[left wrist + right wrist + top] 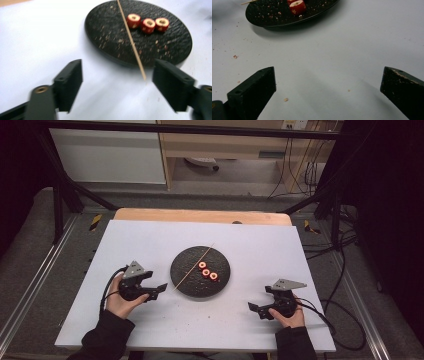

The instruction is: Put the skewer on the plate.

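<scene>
High view: a black plate [186, 275] sits mid-tabletop [150, 240], bearing a wooden skewer [194, 266] and three red fruit rings [208, 272]. The left gripper [161, 289] lies just left of it, the right gripper [254, 309] well apart.

Left gripper view: fingers [70, 82] spread, empty; the skewer's tip overhangs the rim.

Right gripper view: fingers [254, 92] spread over bare tabletop.

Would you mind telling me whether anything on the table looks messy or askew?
Yes: crumbs are scattered over the black plate and the white table, and the wooden skewer lies bare, its tip overhanging the rim, beside three red pieces.
</scene>
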Available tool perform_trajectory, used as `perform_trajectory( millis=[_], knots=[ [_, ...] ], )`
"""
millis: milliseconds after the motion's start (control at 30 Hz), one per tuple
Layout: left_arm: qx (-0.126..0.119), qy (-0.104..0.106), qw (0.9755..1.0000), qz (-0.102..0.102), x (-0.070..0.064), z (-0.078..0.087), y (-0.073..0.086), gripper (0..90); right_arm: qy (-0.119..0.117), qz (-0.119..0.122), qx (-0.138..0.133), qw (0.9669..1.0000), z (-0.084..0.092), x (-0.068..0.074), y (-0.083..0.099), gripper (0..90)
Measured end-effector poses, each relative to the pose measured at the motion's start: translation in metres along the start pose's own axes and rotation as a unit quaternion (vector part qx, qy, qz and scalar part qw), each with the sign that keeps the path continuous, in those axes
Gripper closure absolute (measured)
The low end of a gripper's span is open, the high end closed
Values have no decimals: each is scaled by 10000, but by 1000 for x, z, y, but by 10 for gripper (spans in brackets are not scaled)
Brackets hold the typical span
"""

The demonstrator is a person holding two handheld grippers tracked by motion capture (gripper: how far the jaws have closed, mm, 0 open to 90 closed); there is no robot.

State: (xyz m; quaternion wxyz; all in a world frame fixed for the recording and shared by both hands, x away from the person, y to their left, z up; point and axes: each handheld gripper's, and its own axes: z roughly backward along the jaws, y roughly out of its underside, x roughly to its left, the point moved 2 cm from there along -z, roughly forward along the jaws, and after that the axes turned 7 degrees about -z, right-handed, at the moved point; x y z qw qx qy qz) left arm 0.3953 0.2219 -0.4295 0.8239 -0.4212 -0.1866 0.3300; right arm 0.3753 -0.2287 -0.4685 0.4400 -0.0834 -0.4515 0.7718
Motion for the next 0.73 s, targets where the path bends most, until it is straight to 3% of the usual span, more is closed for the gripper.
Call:
perform_trajectory(
  millis=[267, 467, 533, 733],
  knots=[
    [80, -152, 9998, -119, 10, 22, 36, 61, 1, 43, 23, 10000, 0, 0, 1, 9],
    [8, -174, 9998, -67, 11, 31, 55, 50, 11, 59, 53, 10000, 0, 1, 1, 9],
    [88, -181, 9998, -74, 12, 31, 60, 49, 18, 74, 62, 10000, 0, 1, 2, 9],
    [136, -148, 9998, -67, 12, 29, 66, 50, 11, 80, 78, 9999, 1, 1, 1, 10]
  ],
)
